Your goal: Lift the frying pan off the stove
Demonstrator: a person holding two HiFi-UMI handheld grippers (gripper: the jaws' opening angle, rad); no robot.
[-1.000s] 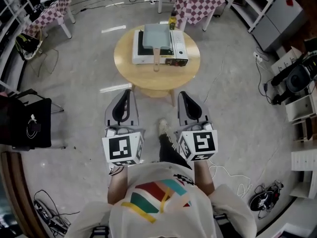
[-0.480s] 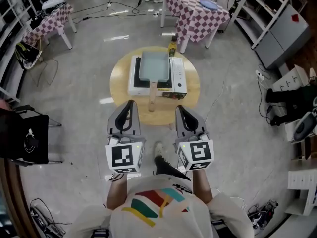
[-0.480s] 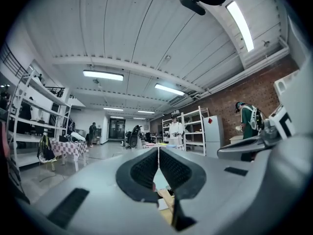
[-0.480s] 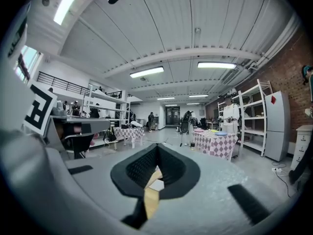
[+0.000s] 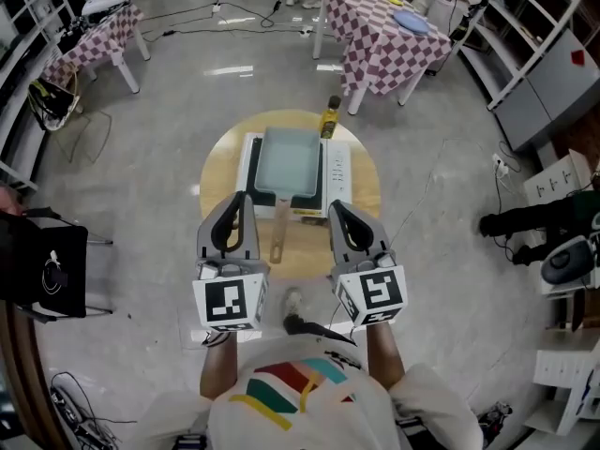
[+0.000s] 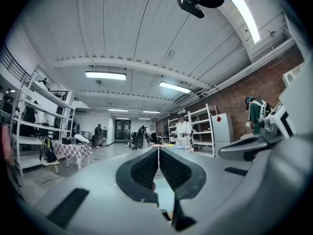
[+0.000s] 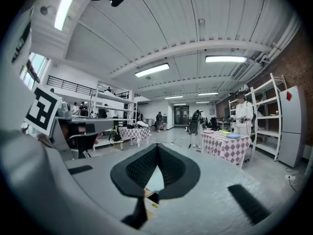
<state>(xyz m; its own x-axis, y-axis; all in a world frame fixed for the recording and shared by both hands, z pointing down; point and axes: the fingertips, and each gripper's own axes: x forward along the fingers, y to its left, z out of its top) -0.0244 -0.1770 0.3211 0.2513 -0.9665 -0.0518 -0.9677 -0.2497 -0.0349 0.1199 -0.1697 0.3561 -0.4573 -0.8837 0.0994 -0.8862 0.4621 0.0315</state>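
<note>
A rectangular grey-blue frying pan sits on a white portable stove on a round wooden table. Its wooden handle points toward me. My left gripper is held over the table's near left edge, left of the handle. On the handle's other side, my right gripper hangs over the near right edge. Both are shut and hold nothing, and neither touches the pan. In the left gripper view the jaws meet at the tips. The right gripper view shows the same, with a sliver of the stove behind.
A small yellow-green bottle stands at the table's far edge beside the stove. Checkered tables stand at the back right and back left. A black chair is at the left, shelving at the right, and cables lie on the floor.
I have stepped forward: the table, stove and pan have come closer, and both grippers now reach the table's near edge on either side of the handle. Both jaws stayed shut.
</note>
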